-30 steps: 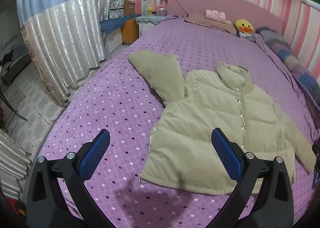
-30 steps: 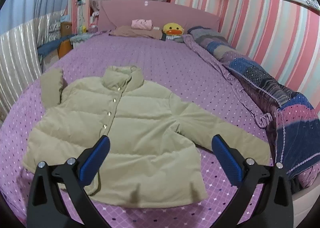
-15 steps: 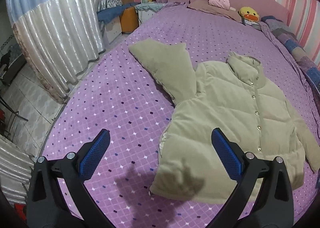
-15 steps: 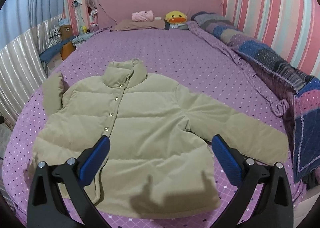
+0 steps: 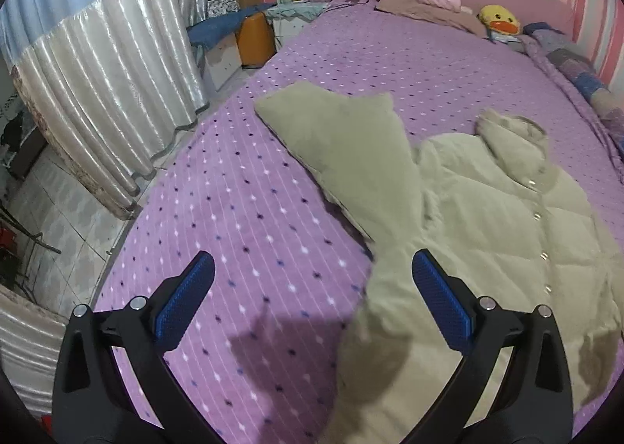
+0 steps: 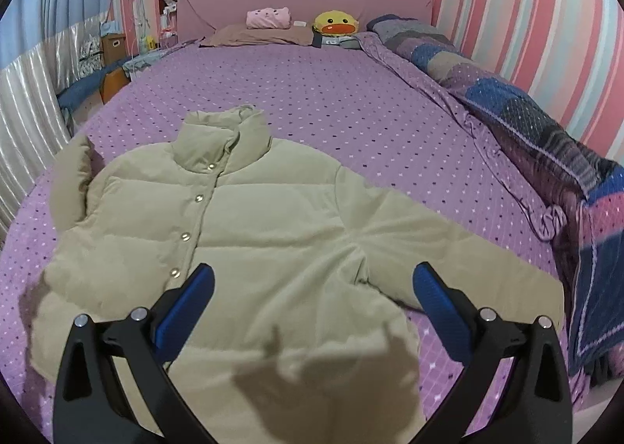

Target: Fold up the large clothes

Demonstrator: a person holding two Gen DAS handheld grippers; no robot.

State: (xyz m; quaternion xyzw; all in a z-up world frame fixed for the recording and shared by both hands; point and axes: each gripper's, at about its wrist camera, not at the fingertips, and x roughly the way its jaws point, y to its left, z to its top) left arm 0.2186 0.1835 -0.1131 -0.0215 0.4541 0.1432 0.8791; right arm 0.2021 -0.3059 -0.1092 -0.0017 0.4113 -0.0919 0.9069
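A beige puffer jacket (image 6: 273,233) lies face up and buttoned on the purple dotted bedspread (image 6: 331,100). In the left wrist view the jacket (image 5: 487,233) fills the right side, one sleeve (image 5: 343,143) spread up and left. My left gripper (image 5: 312,280) is open and empty above the jacket's left side edge. My right gripper (image 6: 312,288) is open and empty above the lower right front, near the other sleeve (image 6: 448,249).
A rolled patchwork quilt (image 6: 526,124) lies along the bed's right edge. Pillows and a yellow duck toy (image 6: 335,23) sit at the pink headboard. The bed's left edge drops to a tiled floor (image 5: 58,210) by silver curtains (image 5: 109,93).
Both grippers have moved forward and lower toward the jacket; it looks larger in both views. Both stay open and empty. The jacket has not moved.
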